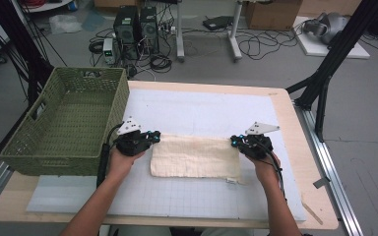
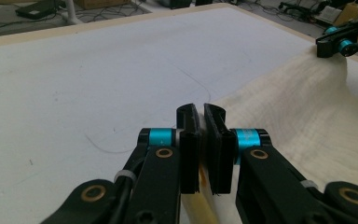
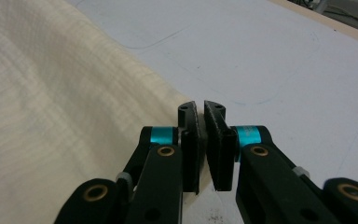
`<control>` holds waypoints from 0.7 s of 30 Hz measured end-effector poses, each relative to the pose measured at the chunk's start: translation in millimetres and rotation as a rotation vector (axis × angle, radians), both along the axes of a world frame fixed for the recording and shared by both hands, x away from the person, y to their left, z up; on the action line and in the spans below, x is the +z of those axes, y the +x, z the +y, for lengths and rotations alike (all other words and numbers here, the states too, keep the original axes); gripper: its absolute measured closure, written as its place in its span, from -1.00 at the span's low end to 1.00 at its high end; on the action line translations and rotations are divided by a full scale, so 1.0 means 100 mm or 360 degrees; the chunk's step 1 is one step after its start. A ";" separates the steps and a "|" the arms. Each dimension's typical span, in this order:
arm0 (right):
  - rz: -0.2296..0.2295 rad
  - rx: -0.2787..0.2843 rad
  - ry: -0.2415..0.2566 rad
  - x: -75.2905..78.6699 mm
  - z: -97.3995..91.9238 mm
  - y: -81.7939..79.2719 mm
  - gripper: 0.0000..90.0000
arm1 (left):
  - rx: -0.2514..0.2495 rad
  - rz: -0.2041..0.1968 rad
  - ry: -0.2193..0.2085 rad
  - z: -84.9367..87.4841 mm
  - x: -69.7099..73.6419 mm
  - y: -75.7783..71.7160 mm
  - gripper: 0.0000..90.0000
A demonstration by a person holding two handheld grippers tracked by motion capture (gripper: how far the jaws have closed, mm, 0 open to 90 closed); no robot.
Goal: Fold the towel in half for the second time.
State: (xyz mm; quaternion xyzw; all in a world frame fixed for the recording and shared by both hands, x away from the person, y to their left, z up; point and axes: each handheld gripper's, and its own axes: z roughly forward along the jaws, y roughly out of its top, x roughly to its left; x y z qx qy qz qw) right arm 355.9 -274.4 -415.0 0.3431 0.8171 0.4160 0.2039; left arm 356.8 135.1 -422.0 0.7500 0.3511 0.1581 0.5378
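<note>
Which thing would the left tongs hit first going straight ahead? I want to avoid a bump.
Probably nothing close: the left tongs, shut on the cloth corner, point along its far edge over the white mat. Farther on, roughly in line, are the right tongs.

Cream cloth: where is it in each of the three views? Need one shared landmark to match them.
High view: cream cloth lies mid-table on the white mat, between the left gripper and right gripper.
Left gripper view: cloth spreads right of the jaws, rising to the other gripper at top right.
Right gripper view: cloth covers the left side.
Shared landmark: the white mat.
</note>
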 end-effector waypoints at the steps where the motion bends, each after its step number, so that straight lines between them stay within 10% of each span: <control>1: -0.0010 0.0008 0.0001 0.00 0.00 -0.01 0.89 | -0.0003 -0.0002 0.0001 -0.01 0.01 -0.01 0.87; 13: -0.0066 0.0028 0.0065 0.00 -0.06 -0.28 0.88 | -0.0069 -0.0065 0.0031 -0.01 0.07 -0.24 0.87; 21: -0.0078 0.0078 0.0056 -0.09 -0.08 -0.49 0.88 | -0.0102 0.0002 0.0084 0.01 -0.04 -0.36 0.87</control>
